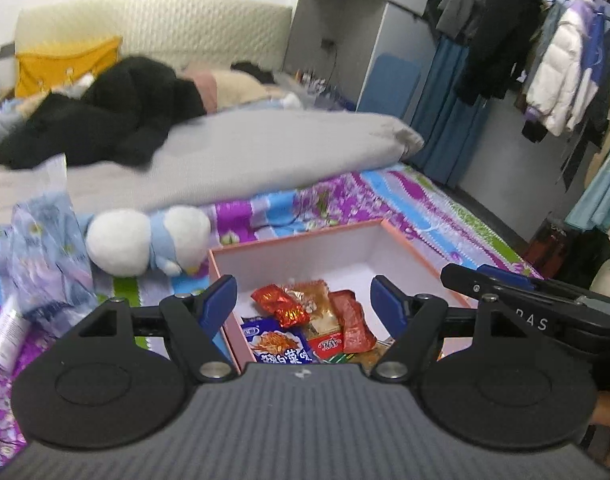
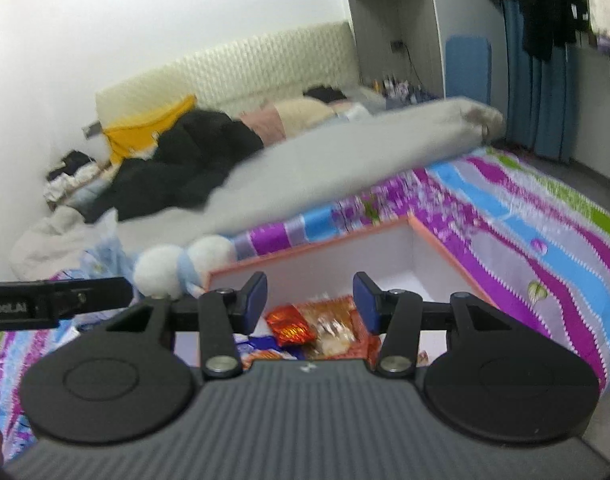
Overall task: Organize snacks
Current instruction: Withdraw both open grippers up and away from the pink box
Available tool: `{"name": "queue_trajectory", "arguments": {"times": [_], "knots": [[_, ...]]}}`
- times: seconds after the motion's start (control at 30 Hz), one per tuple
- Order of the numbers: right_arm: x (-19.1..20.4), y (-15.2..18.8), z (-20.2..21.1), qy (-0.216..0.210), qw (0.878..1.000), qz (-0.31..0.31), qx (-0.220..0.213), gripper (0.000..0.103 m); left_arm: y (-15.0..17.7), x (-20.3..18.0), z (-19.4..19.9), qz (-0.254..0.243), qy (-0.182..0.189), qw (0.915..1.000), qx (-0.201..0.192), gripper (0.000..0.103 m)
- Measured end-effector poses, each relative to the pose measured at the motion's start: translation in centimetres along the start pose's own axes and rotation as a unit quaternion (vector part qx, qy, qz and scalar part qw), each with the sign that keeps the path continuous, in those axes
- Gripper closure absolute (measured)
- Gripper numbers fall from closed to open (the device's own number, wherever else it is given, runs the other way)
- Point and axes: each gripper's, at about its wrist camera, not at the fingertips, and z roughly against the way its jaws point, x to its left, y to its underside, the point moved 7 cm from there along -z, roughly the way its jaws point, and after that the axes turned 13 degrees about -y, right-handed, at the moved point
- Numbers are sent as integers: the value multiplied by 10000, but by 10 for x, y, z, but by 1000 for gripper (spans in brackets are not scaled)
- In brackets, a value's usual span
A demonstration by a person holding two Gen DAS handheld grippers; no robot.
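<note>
**Both grippers over the snack box, fingers apart, nothing held**

Bed (image 1: 405,200) fills the scene: bright striped floral sheet in purple, blue, grey and green. Grey duvet (image 1: 265,152) lies across the far part, black clothing (image 1: 105,116) piled on it at far left, a yellow cushion (image 1: 65,64) against the padded headboard behind. Clothes rack (image 1: 545,60) with coats stands far right, off the bed.

Pink box (image 1: 417,256), open top, white inside, sits on the sheet near the bed's near edge. Snack packets are heaped in its near-left part; far half of the box floor is bare. White and light-blue plush toy (image 1: 145,244) lies just beside the box's far-left corner. Crinkled blue floral plastic bag (image 1: 45,256) is left of the toy.

In the box: blue snack packet (image 1: 277,340) at near left, long red packet (image 1: 355,322) to its right, shiny red-orange wrapped packet (image 1: 281,302) on top of the heap.

Left gripper (image 1: 303,300): fingers wide apart, nothing between the pads, above the heap.
Right gripper (image 2: 309,300): fingers parted about halfway, not gripping anything, also above the heap. It shows at the right edge of the left wrist view, beside the box.
</note>
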Motion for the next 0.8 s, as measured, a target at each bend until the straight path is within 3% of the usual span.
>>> {"name": "queue_trajectory", "arguments": {"times": [0.2,0.33,0.53,0.8], "knots": [[27,3,36,-40,9997,85,-217,53,11,7,60,-33,42,9996,-293,22],[44,14,59,-81,9995,120,-293,53,22,20,96,41,-56,9989,-461,10],[61,34,86,-61,9992,232,-314,53,41,29,139,-49,-210,9976,-652,2],[65,62,119,42,9991,121,-400,53,69,34,180,-27,-240,9967,-777,0]]}}
